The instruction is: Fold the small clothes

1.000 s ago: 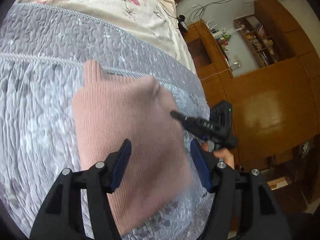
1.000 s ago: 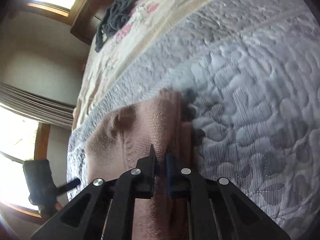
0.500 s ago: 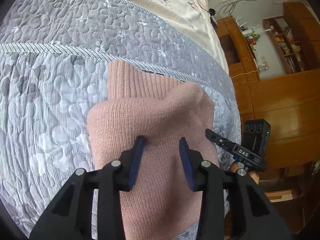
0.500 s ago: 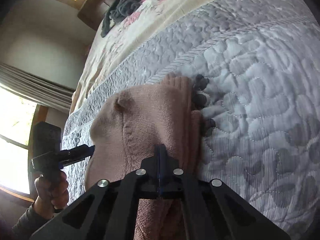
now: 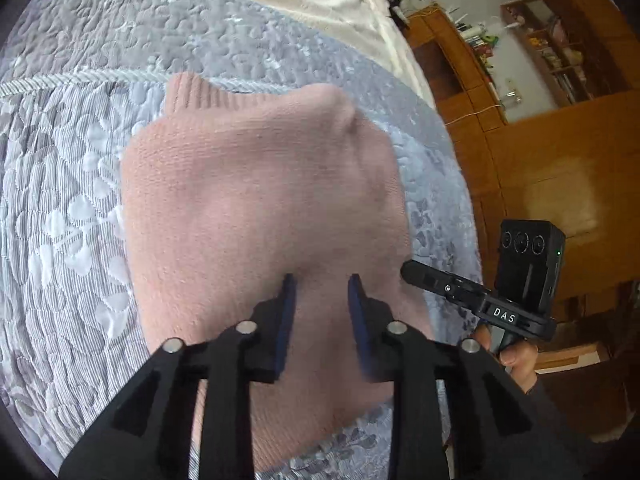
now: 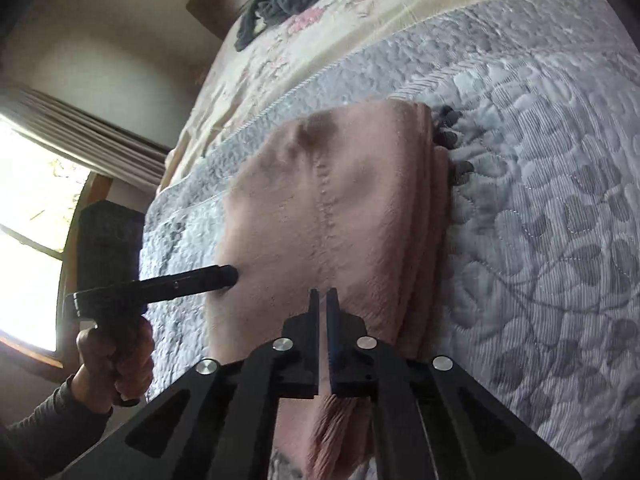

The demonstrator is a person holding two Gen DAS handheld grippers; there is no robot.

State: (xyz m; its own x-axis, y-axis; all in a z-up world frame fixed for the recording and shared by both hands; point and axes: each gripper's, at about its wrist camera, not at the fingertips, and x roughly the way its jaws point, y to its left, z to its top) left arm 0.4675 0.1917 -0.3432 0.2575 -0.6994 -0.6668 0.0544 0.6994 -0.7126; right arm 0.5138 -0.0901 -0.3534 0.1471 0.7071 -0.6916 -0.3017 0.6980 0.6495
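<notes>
Pink sweater [image 5: 256, 208] on grey quilt [image 5: 64, 216], left gripper [image 5: 320, 280] parted, right gripper [image 6: 322, 294] seemingly closed empty.

A grey quilted bedspread [image 5: 72, 208] covers the bed, with a cream floral sheet [image 6: 320, 28] beyond it. A dark garment [image 6: 280, 0] lies crumpled there. Wooden cabinets [image 5: 560, 152] and a window [image 6: 28, 200] line the room.

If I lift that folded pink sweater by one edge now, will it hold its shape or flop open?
Likely floppy: the pink sweater is a soft knit that sags into the quilt. The stacked layers at its side look loose, so they may slide apart. Probably light, not slippery: the ribbed texture should give the left gripper purchase.
</notes>
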